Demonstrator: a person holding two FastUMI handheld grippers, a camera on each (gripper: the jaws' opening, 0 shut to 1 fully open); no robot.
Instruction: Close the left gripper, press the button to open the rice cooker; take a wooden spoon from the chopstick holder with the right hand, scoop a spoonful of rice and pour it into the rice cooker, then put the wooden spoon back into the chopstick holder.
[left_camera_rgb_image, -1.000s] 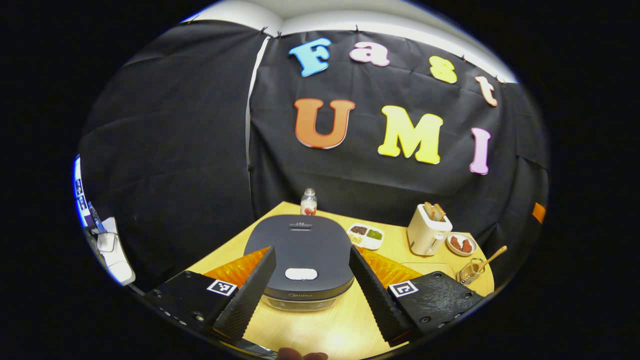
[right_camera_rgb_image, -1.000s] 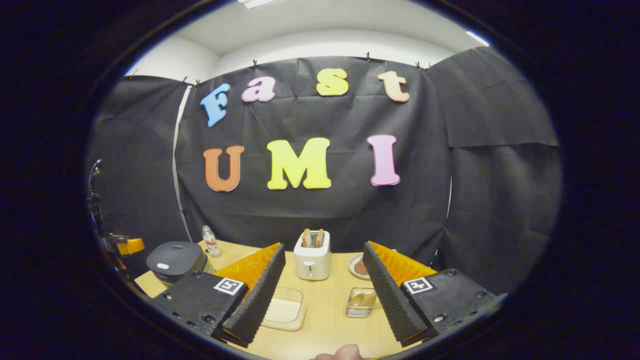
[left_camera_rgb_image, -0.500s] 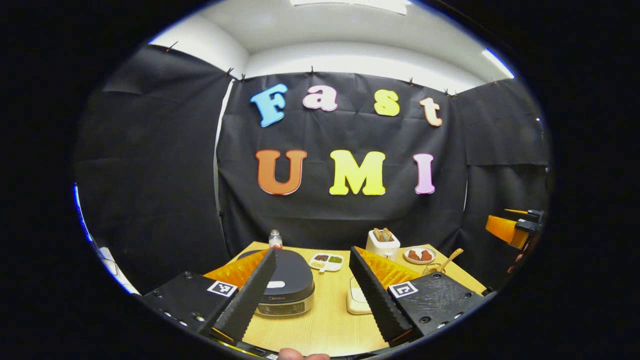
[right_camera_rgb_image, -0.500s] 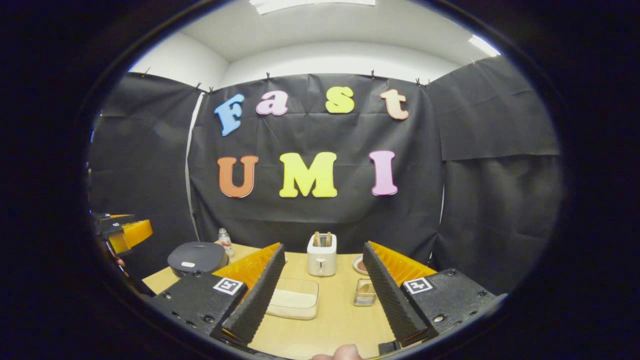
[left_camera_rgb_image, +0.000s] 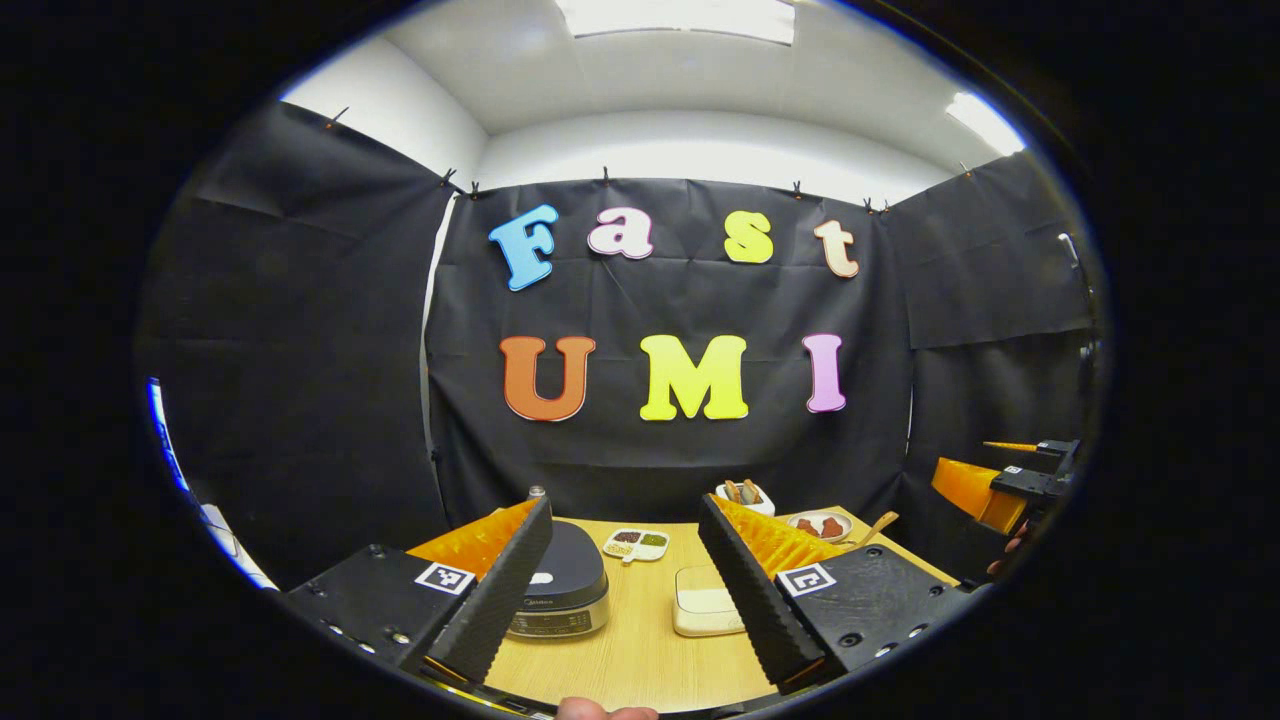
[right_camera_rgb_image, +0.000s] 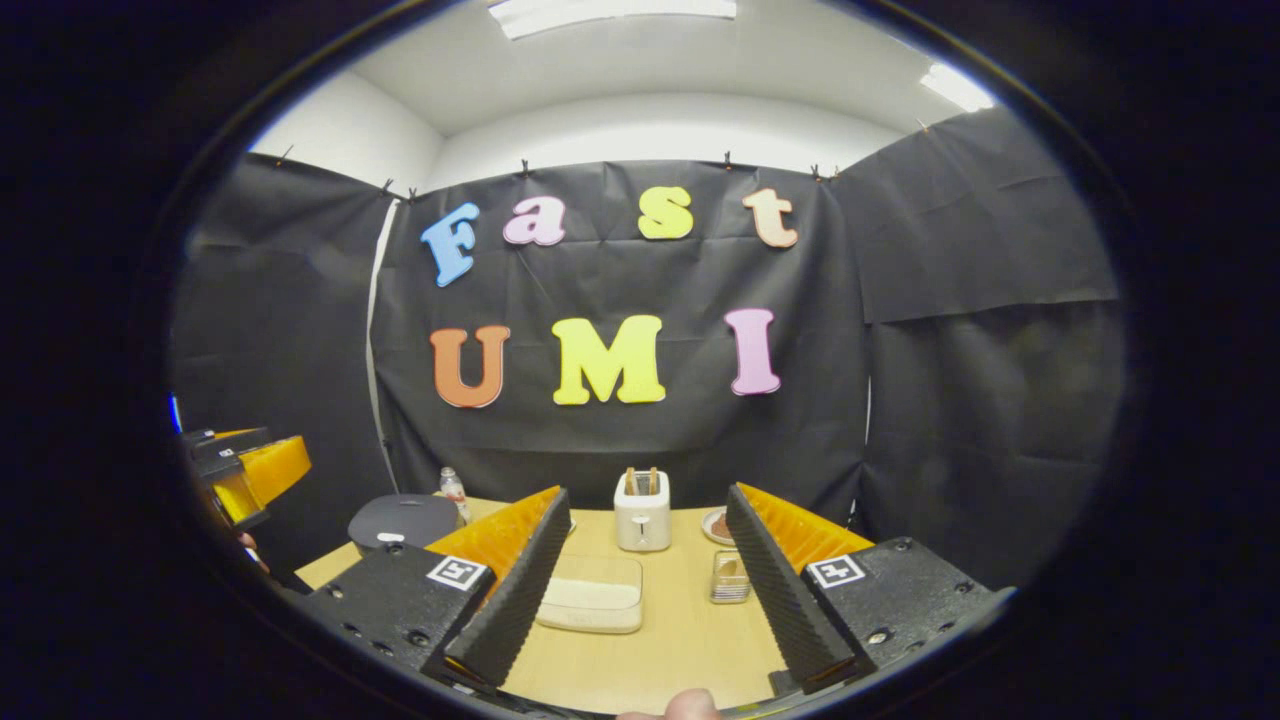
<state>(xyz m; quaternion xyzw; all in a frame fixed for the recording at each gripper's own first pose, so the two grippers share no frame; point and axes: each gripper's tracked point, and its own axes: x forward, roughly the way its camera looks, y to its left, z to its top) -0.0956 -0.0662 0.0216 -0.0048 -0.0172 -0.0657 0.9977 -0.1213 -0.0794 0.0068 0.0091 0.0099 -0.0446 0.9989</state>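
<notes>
— Progress so far? Where does the job stand?

— Nothing of it looks done, as I judge it. The rice cooker (left_camera_rgb_image: 560, 585) sits on the table (left_camera_rgb_image: 640, 640) with its lid down, and the pale button on top is unpressed as far as I can tell.

— And the left gripper (left_camera_rgb_image: 625, 580)?

— Its jaws stand wide apart and hold nothing. It hangs back from the table edge, well apart from the cooker, which shows just past its left finger. The task wants it closed before pressing, and that is not yet the case.

— The right gripper (right_camera_rgb_image: 650, 575)?

— Also wide and empty, off the near edge of the table. The chopstick holder (right_camera_rgb_image: 730, 578) stands just beside its right finger in the right gripper view, farther back on the table.

— The wooden spoon (left_camera_rgb_image: 880, 524)?

— In the left gripper view its handle leans out near the holder's place at the far right of the table, untouched. The rice container (right_camera_rgb_image: 592, 605), a clear box, lies between the right gripper's fingers, farther on.

— So what is left?

— Everything: close, press, take the spoon, scoop, pour, return it.
</notes>
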